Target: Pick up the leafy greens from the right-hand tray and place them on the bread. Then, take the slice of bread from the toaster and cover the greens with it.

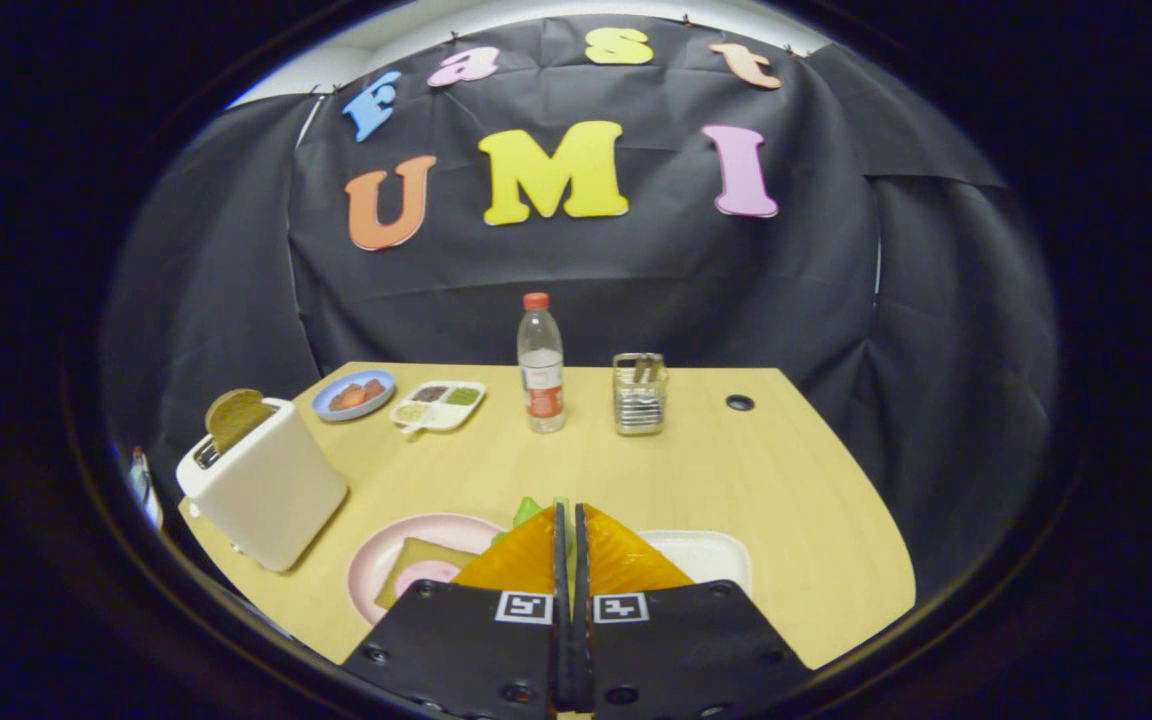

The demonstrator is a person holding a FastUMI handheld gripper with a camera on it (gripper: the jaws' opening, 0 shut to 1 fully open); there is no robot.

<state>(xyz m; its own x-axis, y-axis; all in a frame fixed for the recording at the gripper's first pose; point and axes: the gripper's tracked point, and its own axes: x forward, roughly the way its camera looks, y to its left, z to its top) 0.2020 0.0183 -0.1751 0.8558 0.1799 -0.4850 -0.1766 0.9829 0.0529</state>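
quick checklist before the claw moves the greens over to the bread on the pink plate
1. Grip on the leafy greens: the claw has its fingers nearly together with green leaf poking up at the tips. Ok.
2. How much leaf is caught: hidden behind the fingers. Cannot tell.
3. Target: bread lies on the pink plate, just left of the fingers, with a pink slice on top. Ok.
4. Clear of the white tray: height above it unclear. Cannot tell.
5. Toaster stands close beside the plate; mind it. Ok.
6. Second slice sticks up from the toaster, ready. Ok.
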